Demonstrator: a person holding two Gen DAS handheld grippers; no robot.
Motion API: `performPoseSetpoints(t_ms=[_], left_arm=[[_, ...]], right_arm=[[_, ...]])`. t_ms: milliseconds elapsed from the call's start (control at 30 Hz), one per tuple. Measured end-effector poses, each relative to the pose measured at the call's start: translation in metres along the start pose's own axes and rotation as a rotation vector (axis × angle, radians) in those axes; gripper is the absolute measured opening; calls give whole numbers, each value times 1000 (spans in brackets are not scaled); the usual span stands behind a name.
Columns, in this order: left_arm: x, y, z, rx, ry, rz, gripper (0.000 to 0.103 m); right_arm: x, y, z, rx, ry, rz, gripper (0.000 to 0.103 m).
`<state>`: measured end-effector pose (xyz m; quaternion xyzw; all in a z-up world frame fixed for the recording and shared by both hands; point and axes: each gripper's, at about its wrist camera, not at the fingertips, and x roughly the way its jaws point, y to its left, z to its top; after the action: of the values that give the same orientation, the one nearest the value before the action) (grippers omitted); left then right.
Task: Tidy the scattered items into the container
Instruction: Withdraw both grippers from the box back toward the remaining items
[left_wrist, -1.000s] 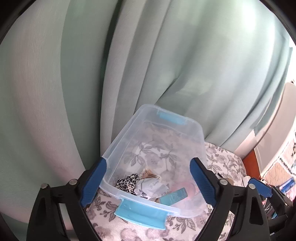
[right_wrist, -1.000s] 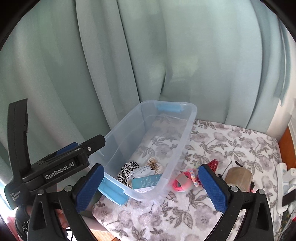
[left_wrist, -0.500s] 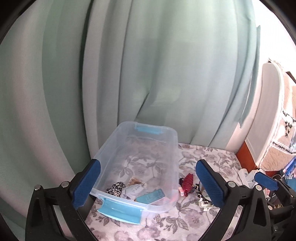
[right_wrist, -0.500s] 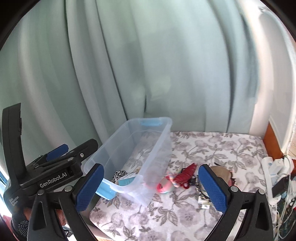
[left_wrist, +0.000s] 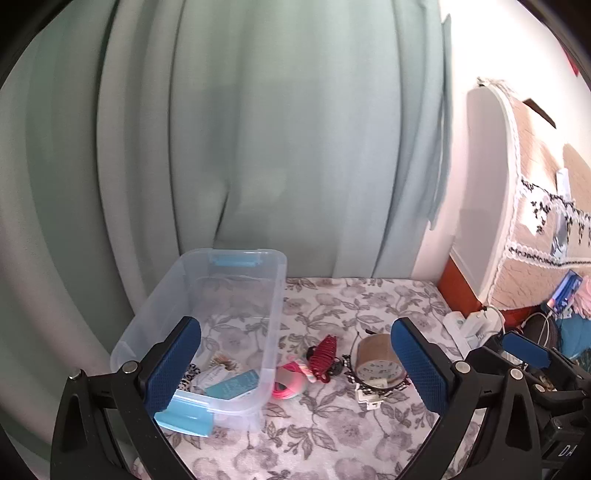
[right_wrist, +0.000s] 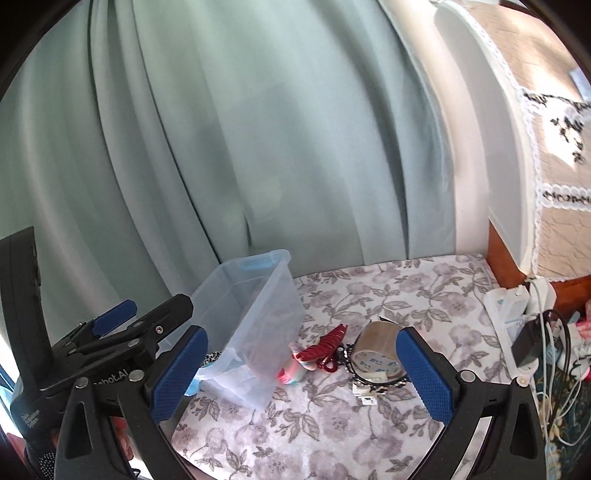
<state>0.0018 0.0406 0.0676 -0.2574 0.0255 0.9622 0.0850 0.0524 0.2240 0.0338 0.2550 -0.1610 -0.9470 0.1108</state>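
Left wrist view: left gripper has its jaws spread wide w/ nothing between the pads; they have just been opening. Bin sits at left on the floral cloth, already holding a few bits: blue card, white tag, leopard scrunchie. Loose items lie just right of the bin wall: pink cord touching it, red claw clip beside that, then tape roll resting on a black lace band w/ a white tag under it.

Handling, as a guess: tape roll is stiff, light-ish, smooth outside, so pinch across the wall, one pad inside the core, rather than around the full width. Clip is hard plastic, brittle teeth; take it across the spine. Cord is soft and will sag; grab the bundle's middle.

Right wrist view: right gripper is also spread wide and empty, hanging over the same cluster. Clip, cord and tape sit between its pads in the picture, but it isn't touching any. Bin is at left, left gripper's body in front of it. Chargers and cables at far right aren't obviously part of the job.
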Motion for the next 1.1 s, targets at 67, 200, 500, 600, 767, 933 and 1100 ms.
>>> performPoseSetpoints(t_ms=[67,200,500,600,767,933,1100], left_arm=[[0,-9,-2,11,-4,-10,103],[2,-23,-5,0,9,-44,103],[11,-43,-11,13,61,-61,103],[16,-50,-14,46,80,-40,103],[26,-57,-22,92,115,-19,103],[42,-60,-31,78,170,-38,103],[57,-62,-41,77,207,-70,103]], right_arm=[[-3,-10,-3,21,3,0,103],[-10,-26,-7,45,3,-10,103],[-16,-47,-13,87,-1,-39,103],[-14,-51,-17,88,14,-57,103],[-7,-60,-26,98,51,-72,103],[2,-70,-32,113,93,-86,103],[9,-78,-37,122,99,-111,103]])
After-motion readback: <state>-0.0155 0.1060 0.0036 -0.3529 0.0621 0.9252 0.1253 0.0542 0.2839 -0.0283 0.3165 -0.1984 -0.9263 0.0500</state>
